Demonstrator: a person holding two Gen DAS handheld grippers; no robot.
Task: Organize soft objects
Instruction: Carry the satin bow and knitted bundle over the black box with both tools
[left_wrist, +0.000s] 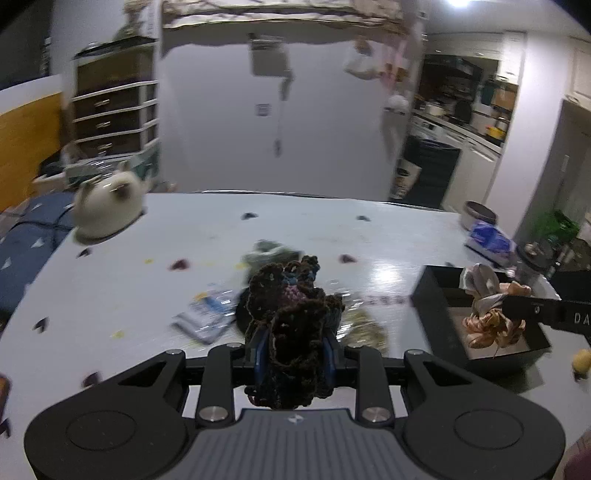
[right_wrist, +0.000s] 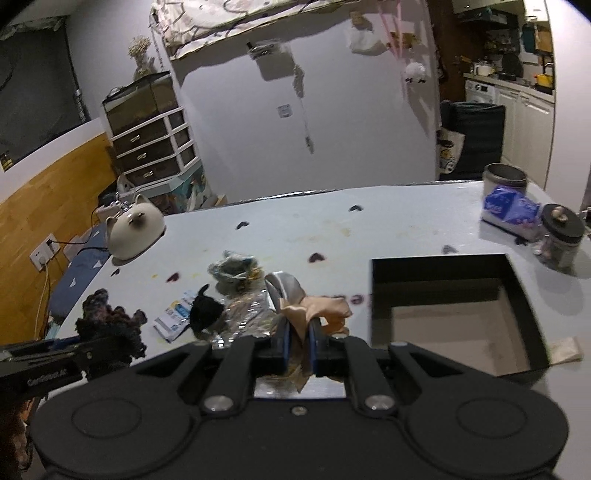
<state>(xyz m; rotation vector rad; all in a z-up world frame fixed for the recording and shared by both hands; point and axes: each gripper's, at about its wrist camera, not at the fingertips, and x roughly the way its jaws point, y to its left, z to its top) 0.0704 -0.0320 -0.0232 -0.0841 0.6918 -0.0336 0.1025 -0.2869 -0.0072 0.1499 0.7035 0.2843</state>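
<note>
Left wrist view: left tool (left_wrist: 293, 360) clamped on dark crocheted scrunchie (left_wrist: 291, 321), lifted above counter (left_wrist: 110, 288). Right tool (right_wrist: 298, 343) pinching peach satin scrunchie (right_wrist: 317, 314), black box (right_wrist: 517, 295) just right of it. Loose folds could snag, missing box.

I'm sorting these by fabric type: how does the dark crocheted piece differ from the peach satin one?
The dark crocheted scrunchie is brown, bulky and matte; the peach satin scrunchie is pale, shiny and thinner. The first sits in the left hand-held gripper, the second in the right hand-held gripper. Both are soft, ruffled and clamped.
</note>
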